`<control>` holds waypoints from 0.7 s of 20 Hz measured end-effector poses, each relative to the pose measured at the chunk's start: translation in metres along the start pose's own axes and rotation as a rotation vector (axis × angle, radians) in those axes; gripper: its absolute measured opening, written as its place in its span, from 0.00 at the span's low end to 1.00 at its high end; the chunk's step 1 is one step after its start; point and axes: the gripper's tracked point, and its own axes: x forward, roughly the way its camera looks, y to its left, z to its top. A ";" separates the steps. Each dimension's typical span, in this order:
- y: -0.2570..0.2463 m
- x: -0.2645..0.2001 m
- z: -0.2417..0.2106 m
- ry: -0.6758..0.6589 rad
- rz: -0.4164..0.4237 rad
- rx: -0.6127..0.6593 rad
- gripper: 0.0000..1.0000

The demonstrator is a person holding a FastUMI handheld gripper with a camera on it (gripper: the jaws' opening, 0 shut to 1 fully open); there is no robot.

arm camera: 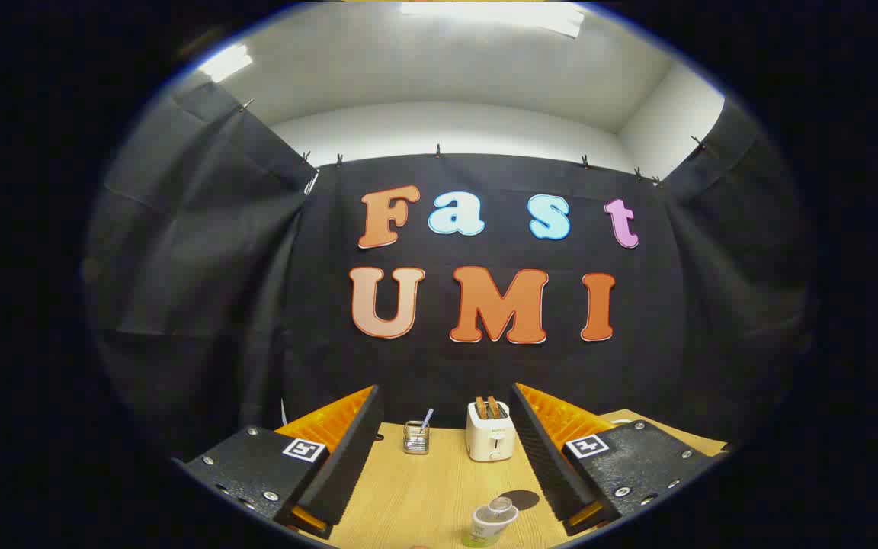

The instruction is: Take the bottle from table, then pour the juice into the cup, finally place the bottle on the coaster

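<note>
Operator: Report gripper condition.

Inspector: The gripper (447,450) is spread wide. Both fingers (344,457) stand well apart and nothing sits between their pads. No contact with any item is visible.

Operator: Locate the task items.

Inspector: The bottle (489,523) stands on the table (424,496), low in the gripper view, between the two fingers and nearer the right one. It is seen from above, so its clear top faces the camera. Its body carries a pale label with green at the base. Just beyond the bottle, on the right-finger side, a dark round coaster (521,500) lies flat on the table. The bottle and coaster appear to be just beside each other; whether they touch cannot be told.

Operator: And the cup?

Inspector: No item can be confirmed as the cup. A small clear container (416,438) with a thin stick standing in it is at the far edge of the table, ahead of the left finger.

Operator: Other items?

Inspector: A white toaster (490,435) with two slices of toast standing in its slots sits at the far edge of the table, just right of the clear container, close against the black booth wall.
</note>
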 end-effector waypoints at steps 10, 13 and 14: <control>-0.008 0.005 -0.005 0.022 -0.001 0.046 0.99; -0.009 0.006 -0.007 0.033 0.002 0.061 0.99; -0.010 0.005 -0.006 0.030 0.002 0.064 0.99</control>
